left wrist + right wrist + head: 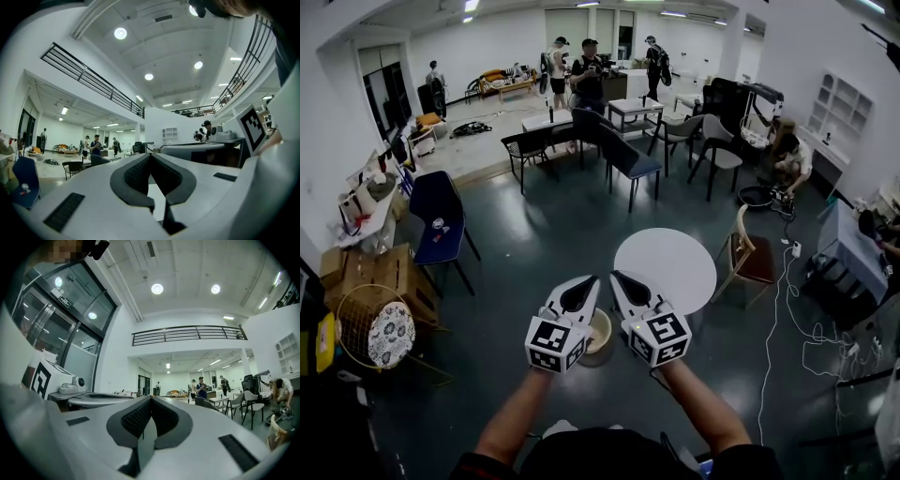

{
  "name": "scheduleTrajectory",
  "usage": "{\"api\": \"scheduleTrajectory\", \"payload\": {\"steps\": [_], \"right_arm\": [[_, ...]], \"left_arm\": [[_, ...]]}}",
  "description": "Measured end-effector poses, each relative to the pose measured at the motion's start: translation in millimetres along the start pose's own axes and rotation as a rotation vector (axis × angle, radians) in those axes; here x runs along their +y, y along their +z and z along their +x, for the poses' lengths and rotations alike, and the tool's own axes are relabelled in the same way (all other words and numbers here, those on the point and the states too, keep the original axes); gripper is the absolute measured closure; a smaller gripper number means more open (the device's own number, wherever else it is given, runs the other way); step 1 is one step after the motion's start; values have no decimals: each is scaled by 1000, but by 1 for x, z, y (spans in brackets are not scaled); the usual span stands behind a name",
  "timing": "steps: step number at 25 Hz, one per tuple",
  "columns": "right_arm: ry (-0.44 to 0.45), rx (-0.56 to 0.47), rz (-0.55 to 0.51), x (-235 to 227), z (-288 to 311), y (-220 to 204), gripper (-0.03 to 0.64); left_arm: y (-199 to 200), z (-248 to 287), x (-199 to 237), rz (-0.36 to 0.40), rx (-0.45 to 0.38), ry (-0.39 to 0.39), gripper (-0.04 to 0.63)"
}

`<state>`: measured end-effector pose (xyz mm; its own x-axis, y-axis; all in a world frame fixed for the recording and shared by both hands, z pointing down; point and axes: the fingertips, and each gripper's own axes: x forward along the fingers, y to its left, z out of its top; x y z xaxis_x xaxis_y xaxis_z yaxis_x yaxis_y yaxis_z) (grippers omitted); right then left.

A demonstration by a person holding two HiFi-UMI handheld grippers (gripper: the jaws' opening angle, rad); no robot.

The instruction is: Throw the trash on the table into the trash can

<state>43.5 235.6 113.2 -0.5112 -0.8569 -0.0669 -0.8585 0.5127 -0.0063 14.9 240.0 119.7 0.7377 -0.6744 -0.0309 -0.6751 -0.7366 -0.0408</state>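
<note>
The left gripper and the right gripper are held side by side in front of the person. Both are closed with their tips together, and nothing is between the jaws in either gripper view. The round white table lies just beyond them, and its top looks bare: no trash shows on it. The bin stands on the floor beside the table, below the two grippers, which hide most of its inside, so I cannot tell what it contains. As both grippers are empty and the table is clean, I judge that the throwing is finished, or nearly nothing is left to do.
</note>
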Motion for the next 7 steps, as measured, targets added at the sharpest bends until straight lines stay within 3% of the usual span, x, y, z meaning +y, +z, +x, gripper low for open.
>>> {"api": "scheduleTrajectory", "payload": {"steps": [7], "right_arm": [[-6, 0, 8, -2, -12, -2, 597]], "left_arm": [[-5, -3, 1, 5, 4, 34, 584]]}}
